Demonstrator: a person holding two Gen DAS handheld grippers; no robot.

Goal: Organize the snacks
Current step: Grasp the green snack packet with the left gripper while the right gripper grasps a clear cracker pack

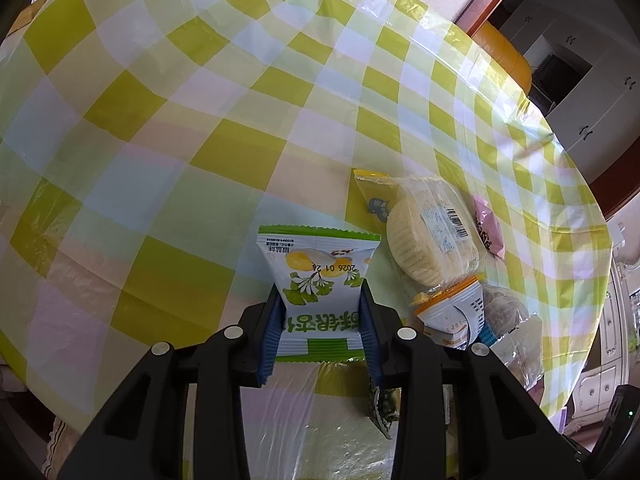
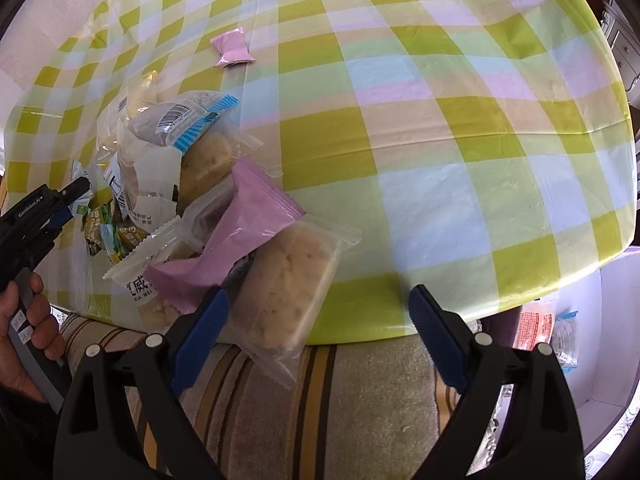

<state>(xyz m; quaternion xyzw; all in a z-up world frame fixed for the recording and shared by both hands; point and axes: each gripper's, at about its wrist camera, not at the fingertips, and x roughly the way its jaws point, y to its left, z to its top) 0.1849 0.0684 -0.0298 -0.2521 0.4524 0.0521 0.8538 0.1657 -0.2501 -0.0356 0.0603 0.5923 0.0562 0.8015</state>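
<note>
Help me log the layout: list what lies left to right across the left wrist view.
Green-and-white snack packet pinched in the left gripper → round pale cake in clear wrap → pink packet, all on the checked tablecloth.

Two pink packets (image 2: pixel 234 49), two grippers (image 2: pixel 318 308).

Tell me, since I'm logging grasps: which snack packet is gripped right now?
The green-and-white packet, pinched by the left hand-held gripper; the others lie loose.

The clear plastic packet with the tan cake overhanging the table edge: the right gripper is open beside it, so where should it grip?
Grip the clear packet with the tan cake across its narrow width from above; the right gripper must shift left.
</note>
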